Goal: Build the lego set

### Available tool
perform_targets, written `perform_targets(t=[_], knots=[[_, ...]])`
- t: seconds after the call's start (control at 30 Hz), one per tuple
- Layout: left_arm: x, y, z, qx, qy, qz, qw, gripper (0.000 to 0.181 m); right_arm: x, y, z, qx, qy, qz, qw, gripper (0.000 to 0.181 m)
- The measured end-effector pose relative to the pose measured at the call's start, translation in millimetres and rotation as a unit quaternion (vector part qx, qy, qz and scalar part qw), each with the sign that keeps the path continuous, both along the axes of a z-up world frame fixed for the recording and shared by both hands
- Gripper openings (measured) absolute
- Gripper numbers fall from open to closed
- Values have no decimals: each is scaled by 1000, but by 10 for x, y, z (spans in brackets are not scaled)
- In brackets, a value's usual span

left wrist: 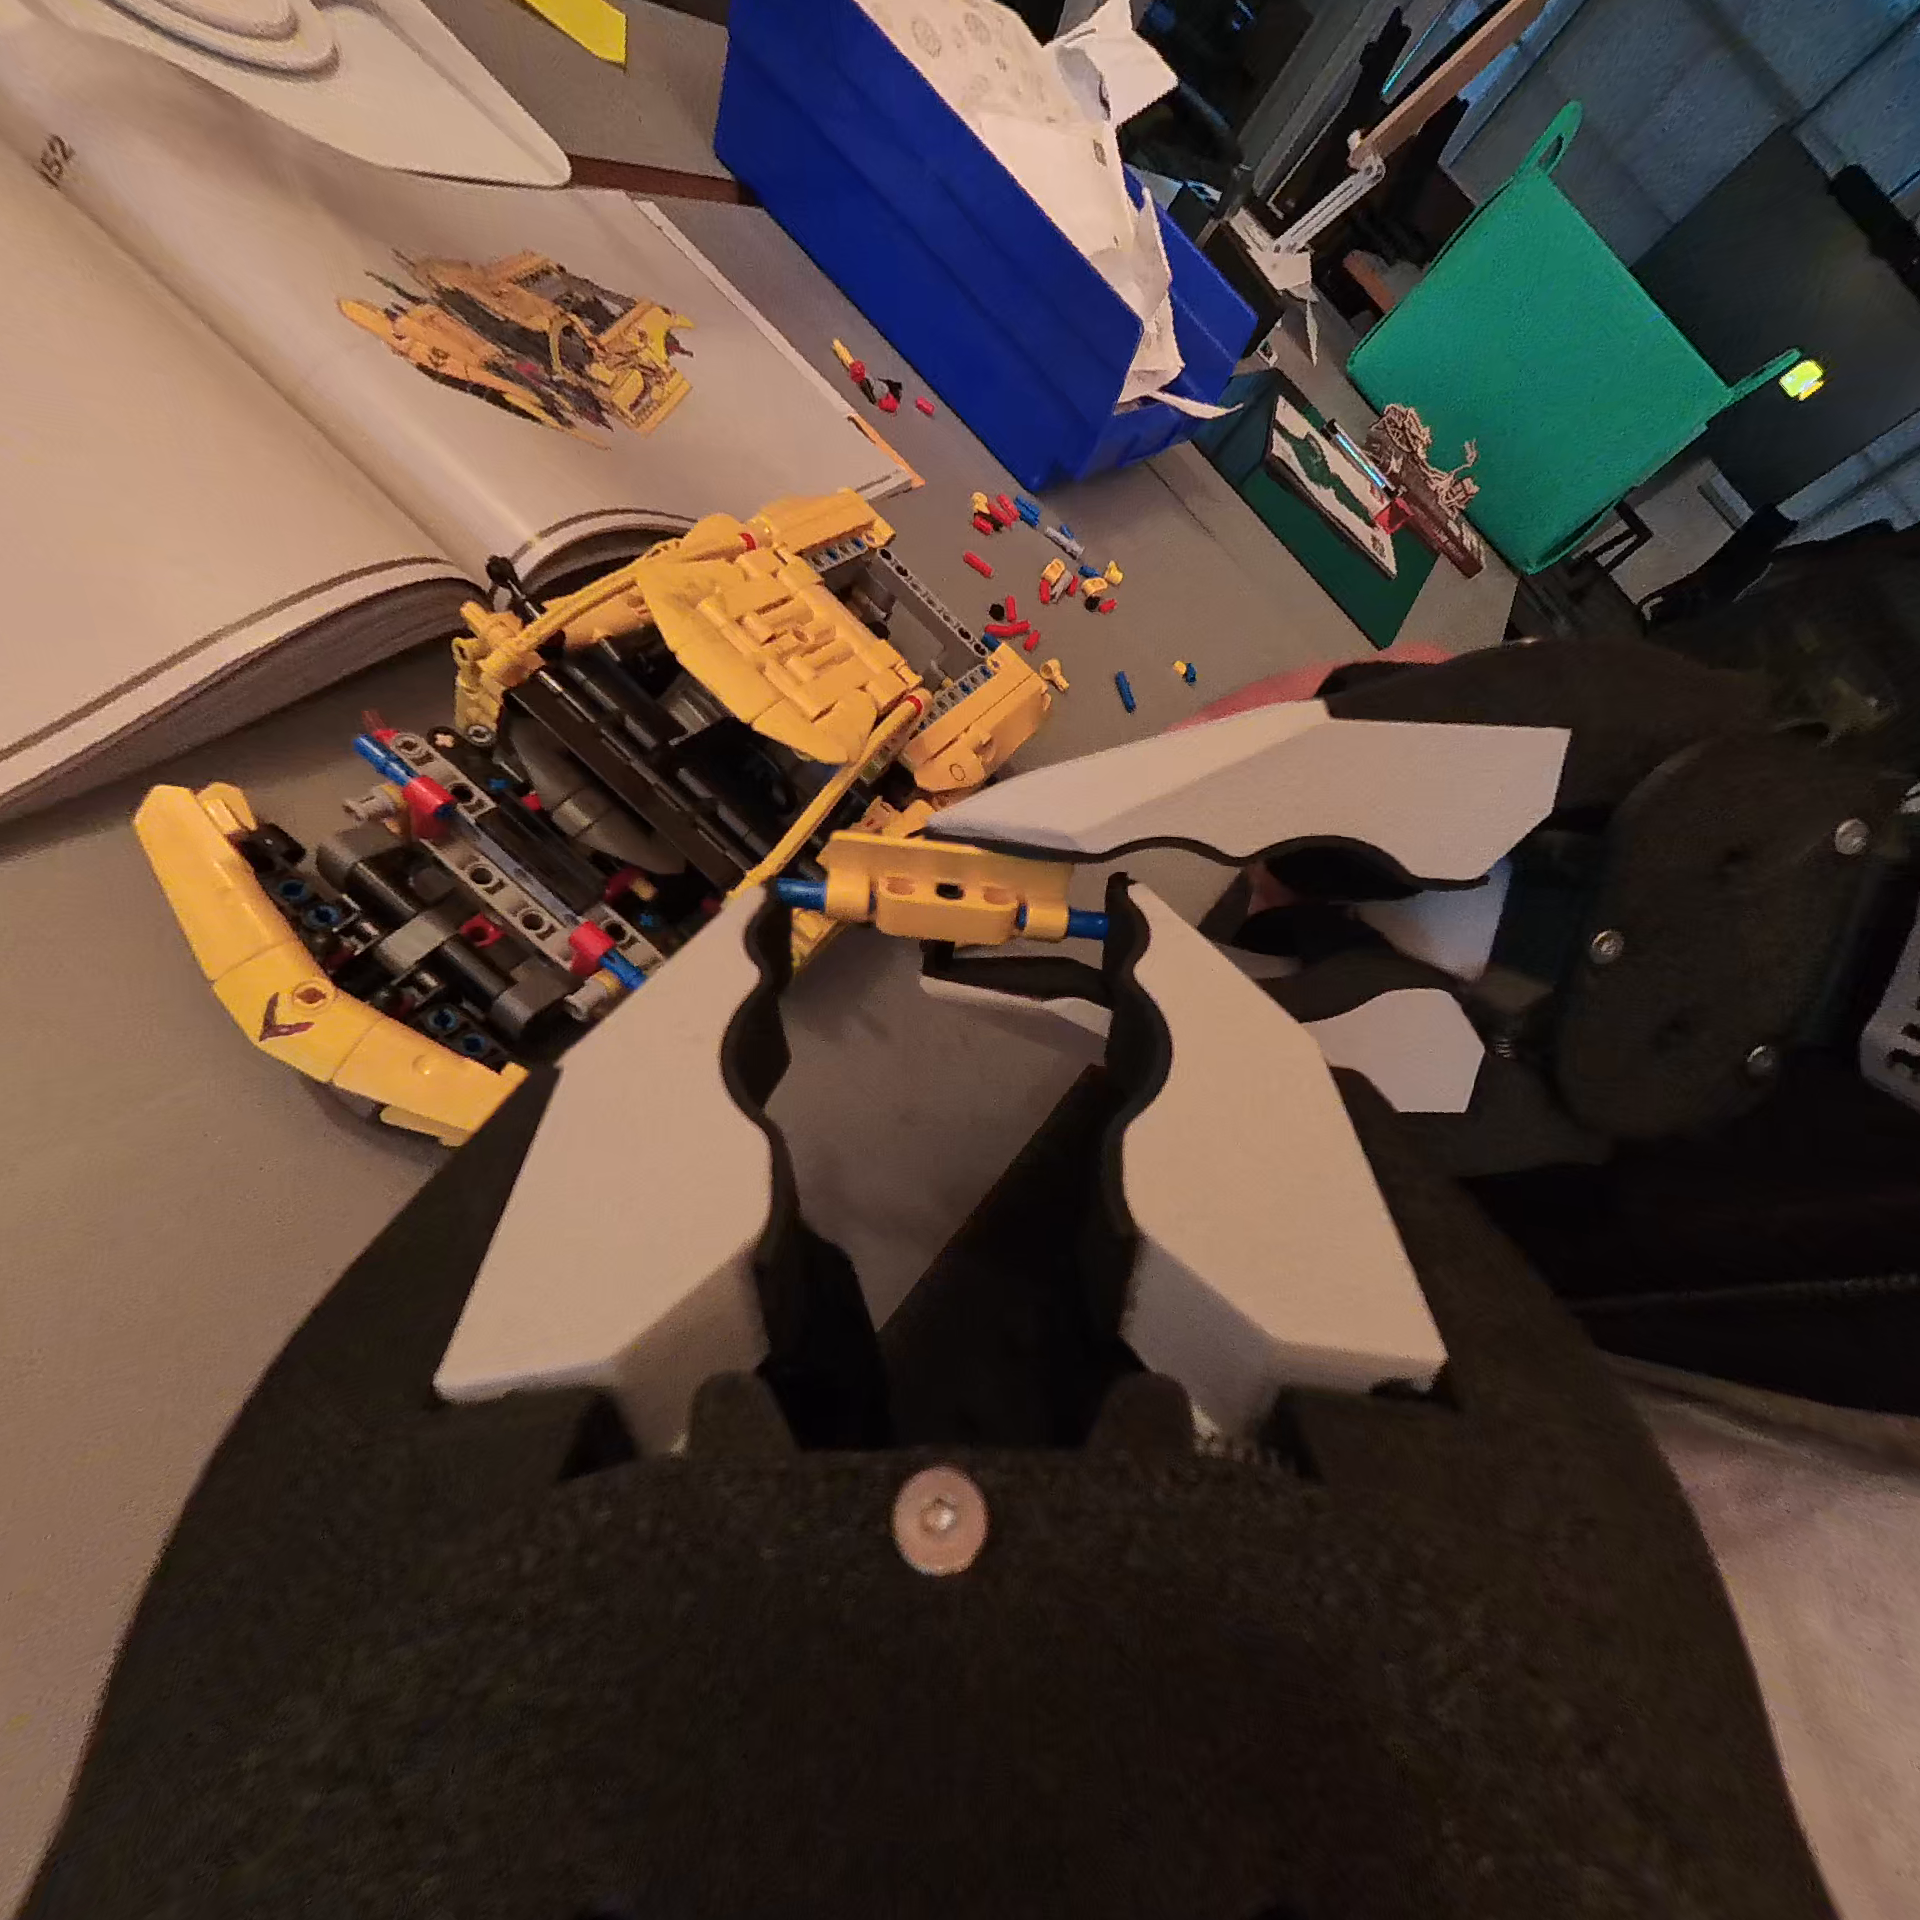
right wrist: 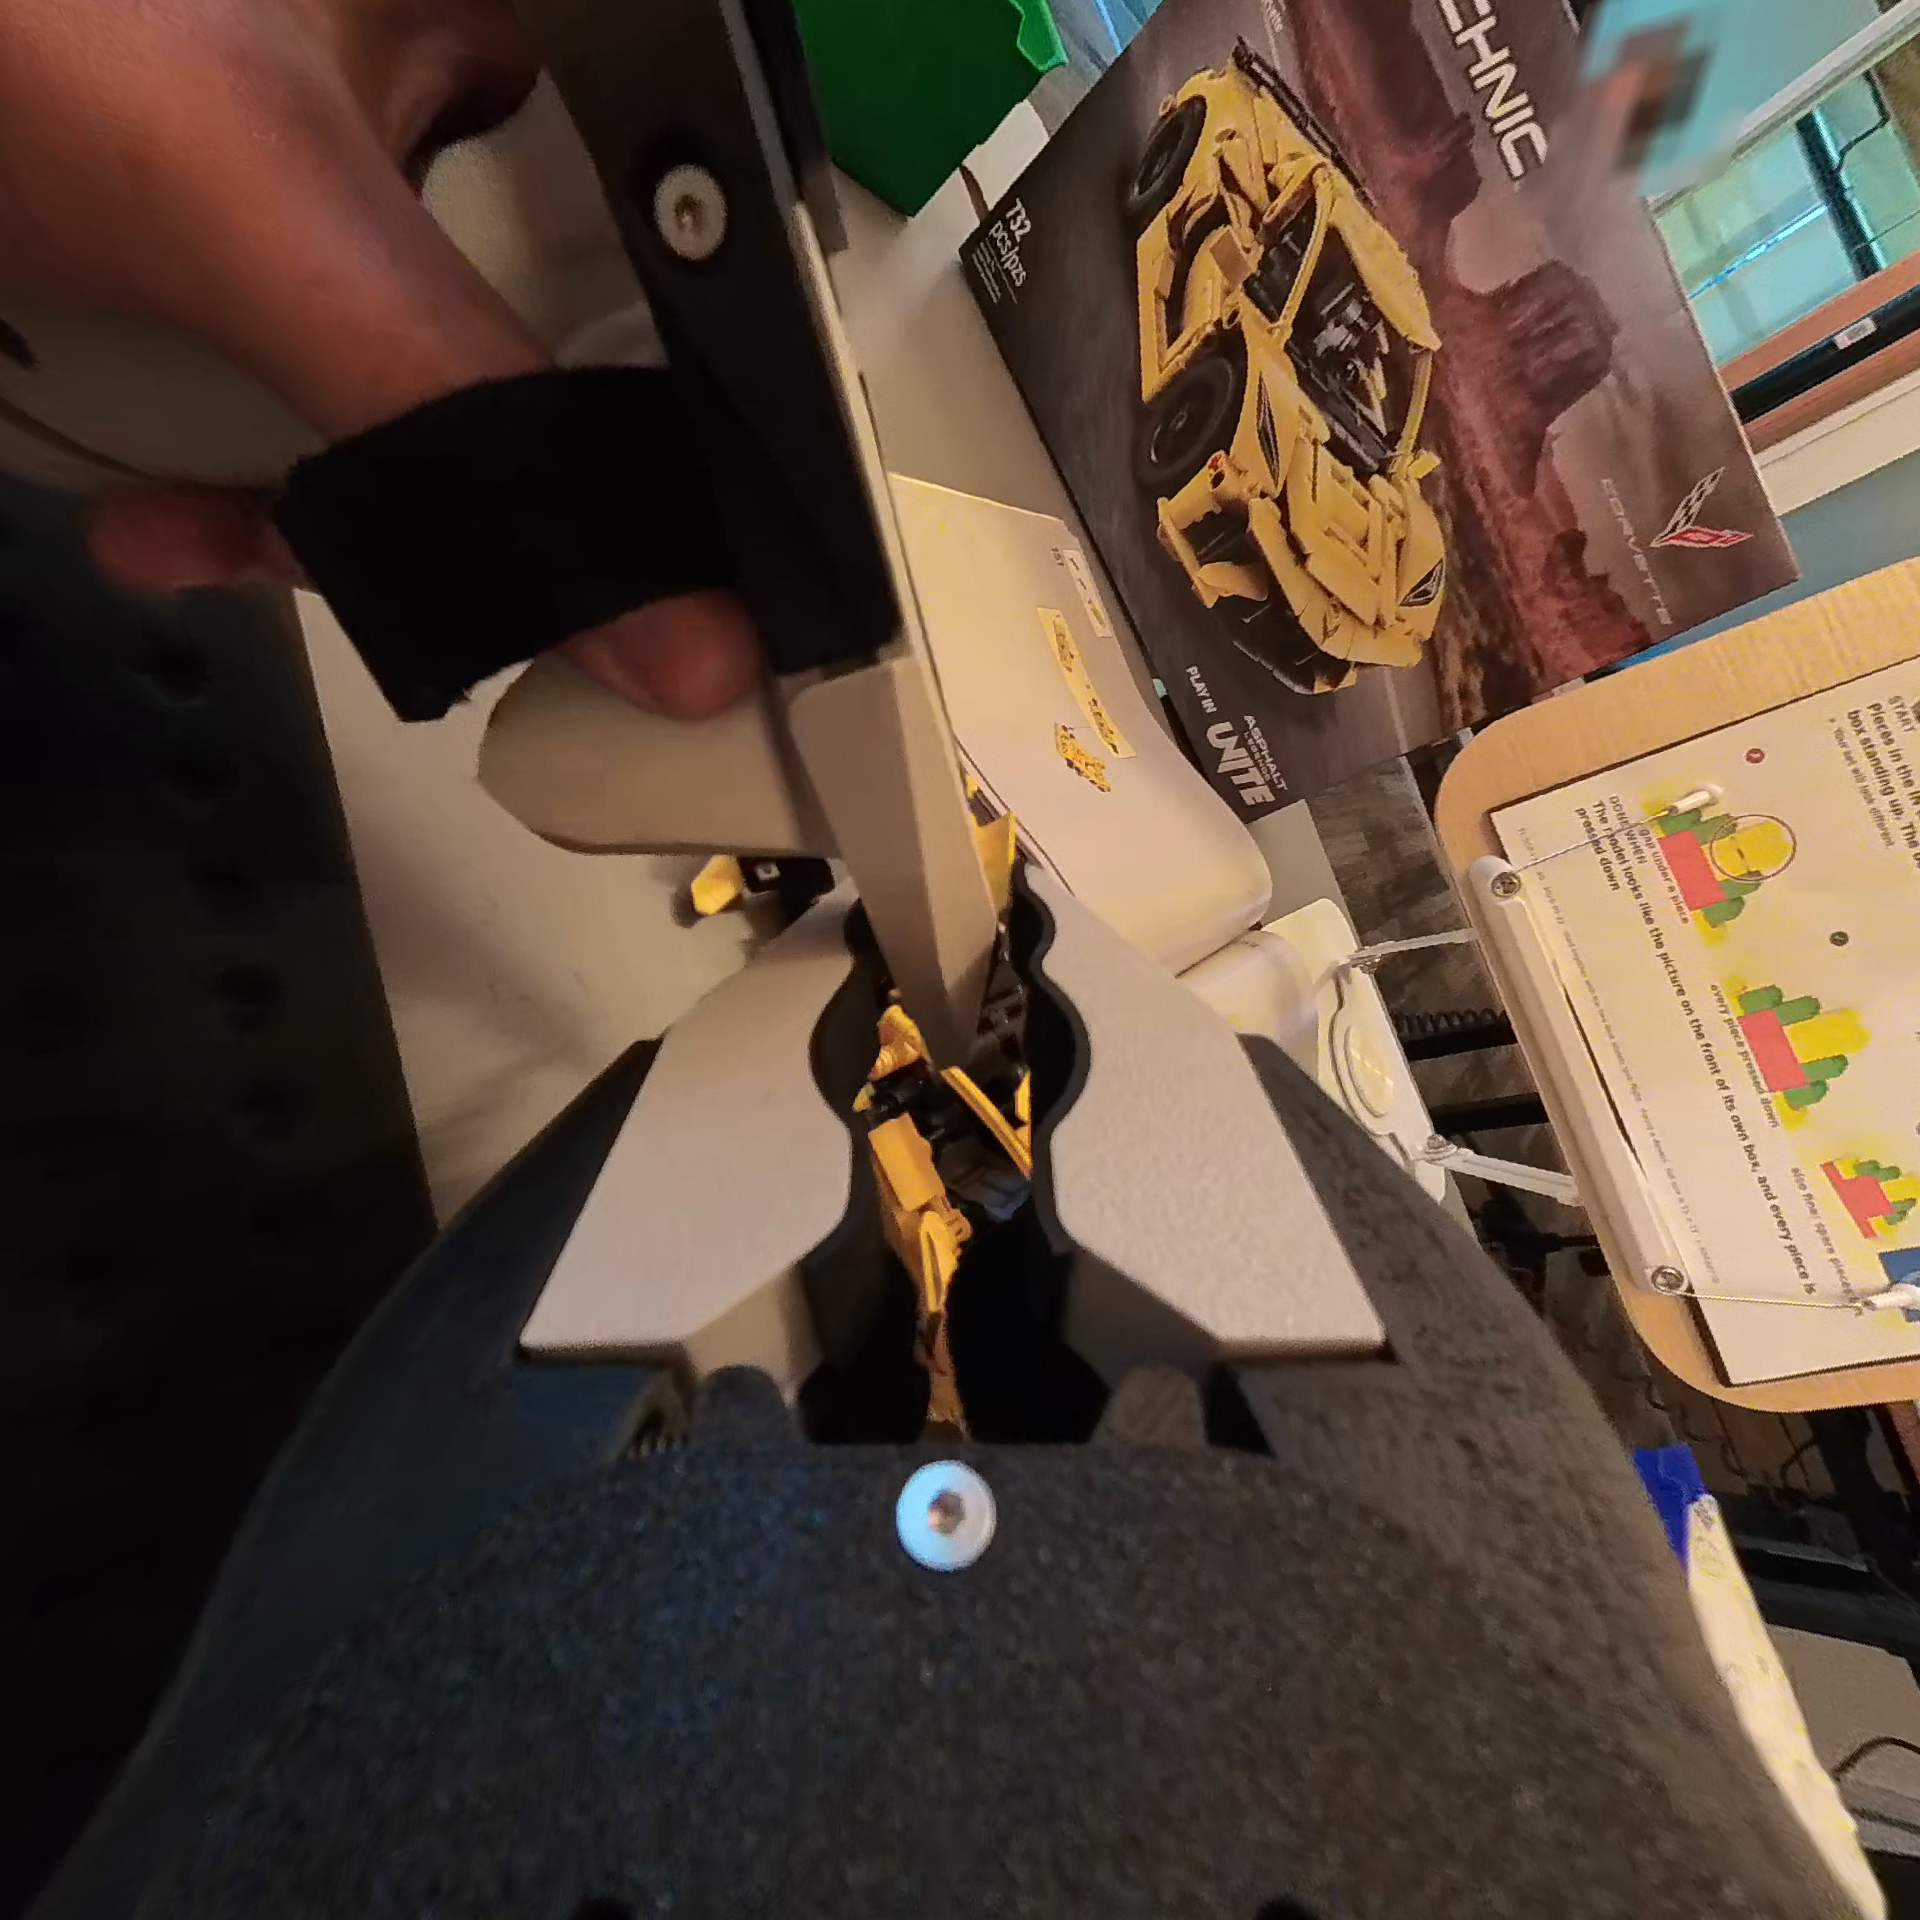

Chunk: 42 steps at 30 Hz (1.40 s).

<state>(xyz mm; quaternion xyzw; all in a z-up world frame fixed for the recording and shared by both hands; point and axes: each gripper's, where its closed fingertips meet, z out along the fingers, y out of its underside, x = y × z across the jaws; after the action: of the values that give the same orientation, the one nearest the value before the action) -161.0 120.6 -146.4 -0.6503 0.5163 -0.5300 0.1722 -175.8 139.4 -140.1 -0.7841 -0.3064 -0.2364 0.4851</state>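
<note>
Currently left claw (left wrist: 940, 940) is spread open around a small yellow beam piece (left wrist: 951, 891) with blue pins, whose near end the right claw (left wrist: 1029, 914) pinches. Risk: thin grip, so a nudge from a left fingertip (left wrist: 1148, 940) could twist or drop it onto the surface (left wrist: 156, 1195). Beyond, the yellow car build (left wrist: 665, 748) lies by the open manual (left wrist: 260, 416); loose pins (left wrist: 1049, 582) scattered farther off could get knocked

My jaws are showing smooth matt grey plastic over a rough black foam-like body. The glossy plastic yellow car (left wrist: 665, 748) is sitting on the matt grey desk (left wrist: 208, 1247) beside a paper booklet (left wrist: 260, 416).
</note>
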Motion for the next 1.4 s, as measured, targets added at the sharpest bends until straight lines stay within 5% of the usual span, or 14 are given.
perform_targets(t=[0.2,0.33,0.4,0.5,0.6,0.77,1.0,1.2,1.3,1.4], knots=[[21,-25,65,-2,-35,-11,999,62,22,-25,46,13,37,7,999,20],[-104,46,368,-59,-129,-76,987,69,67,-104,15,7,194,31,980,21],[-218,77,417,-52,-171,-132,975,68,38,-161,71,1,329,65,942,21],[-330,129,363,-10,-226,-172,959,63,-62,-250,291,-4,522,140,841,21],[-390,73,502,-69,-282,-186,939,60,-36,-275,457,14,624,180,760,21],[-374,109,536,-113,-290,-179,933,59,-63,-293,543,17,685,231,691,21],[-468,89,681,-48,-375,-168,910,40,-115,-246,517,-18,728,252,637,21],[-486,1,689,7,-397,-163,903,39,-186,-230,628,-83,827,309,462,22],[-513,63,751,9,-415,-148,897,37,-230,-186,638,-96,850,320,408,21],[-513,113,751,48,-427,-124,894,22,-261,-87,580,-97,866,301,388,22]])
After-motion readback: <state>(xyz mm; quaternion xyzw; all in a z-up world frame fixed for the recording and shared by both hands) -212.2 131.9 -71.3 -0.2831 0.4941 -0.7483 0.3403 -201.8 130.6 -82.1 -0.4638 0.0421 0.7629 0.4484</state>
